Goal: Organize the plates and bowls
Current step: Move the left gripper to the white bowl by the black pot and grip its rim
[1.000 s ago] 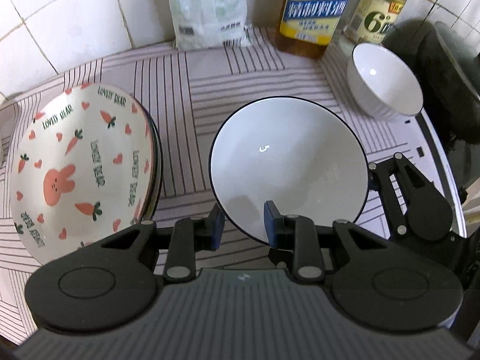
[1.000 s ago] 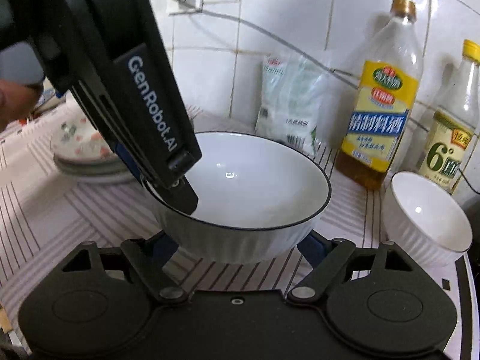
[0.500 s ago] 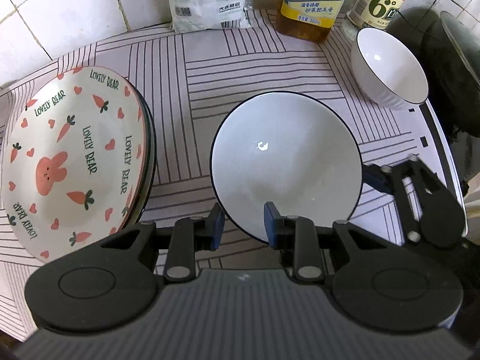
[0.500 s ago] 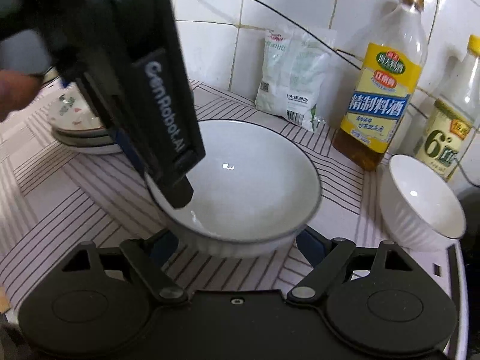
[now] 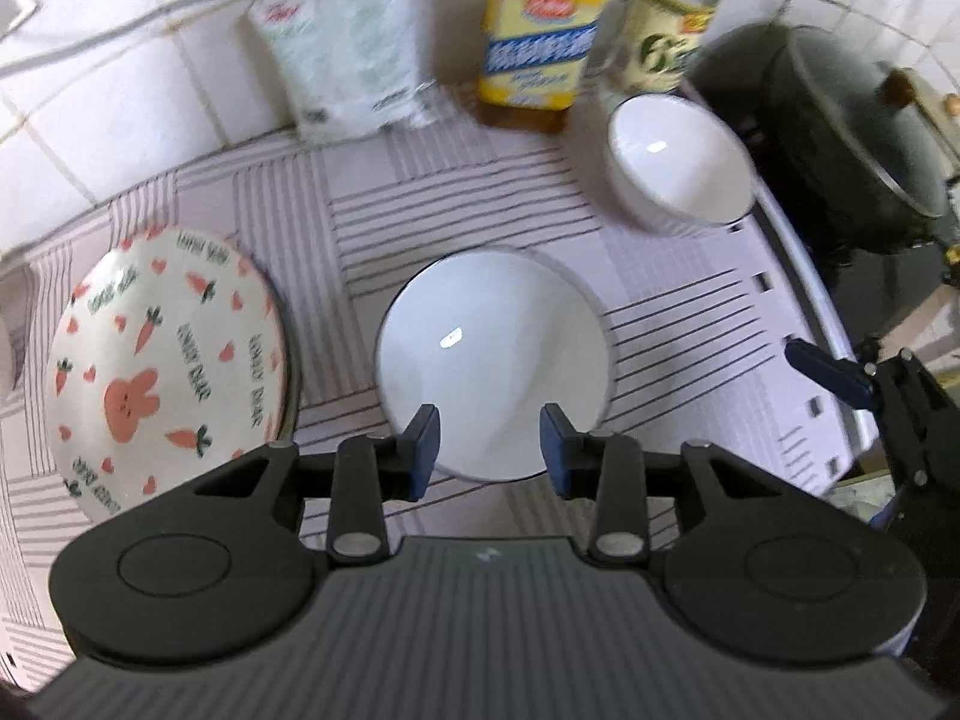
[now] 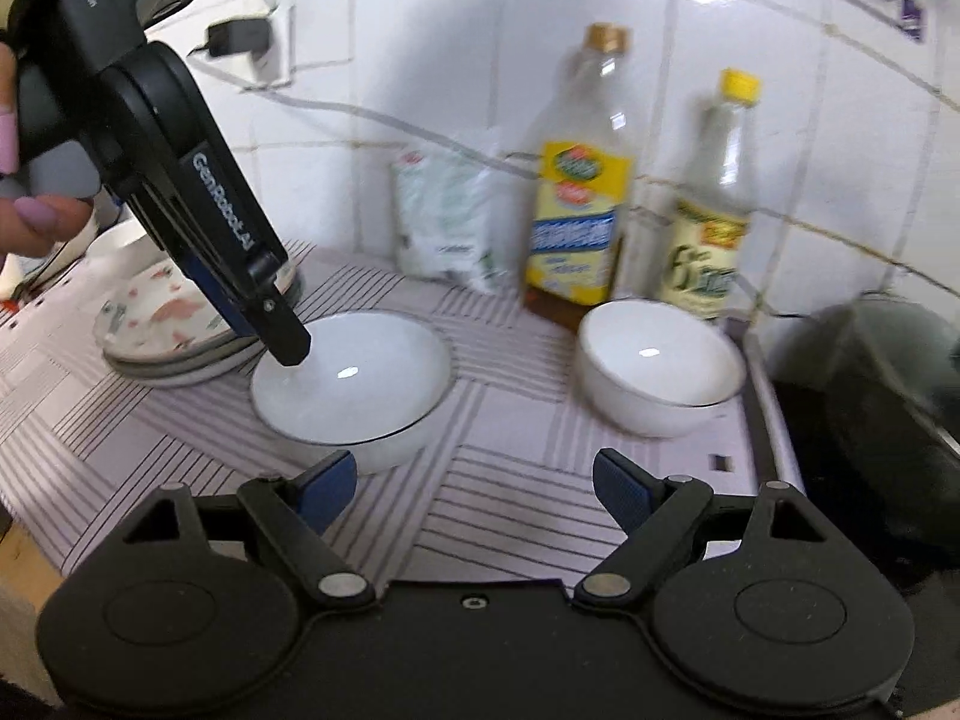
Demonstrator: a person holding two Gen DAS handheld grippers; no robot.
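A wide white bowl with a dark rim sits on the striped cloth. My left gripper hangs just above the bowl's near rim. Its jaws are opening, and the pads do not press on the rim. My right gripper stands wide open in front of the bowl and to its right, with only cloth between its fingers. A smaller white bowl stands at the back right. A stack of plates, topped by a rabbit-and-carrot plate, lies to the left.
Against the tiled wall stand a white bag, a yellow-labelled oil bottle and a second bottle. A dark pot fills the right side. A person's hand holds the left gripper.
The left gripper has let go of the wide bowl's rim and risen. The right gripper has drawn back from the bowl and shifted right. The bowl now rests on the cloth.
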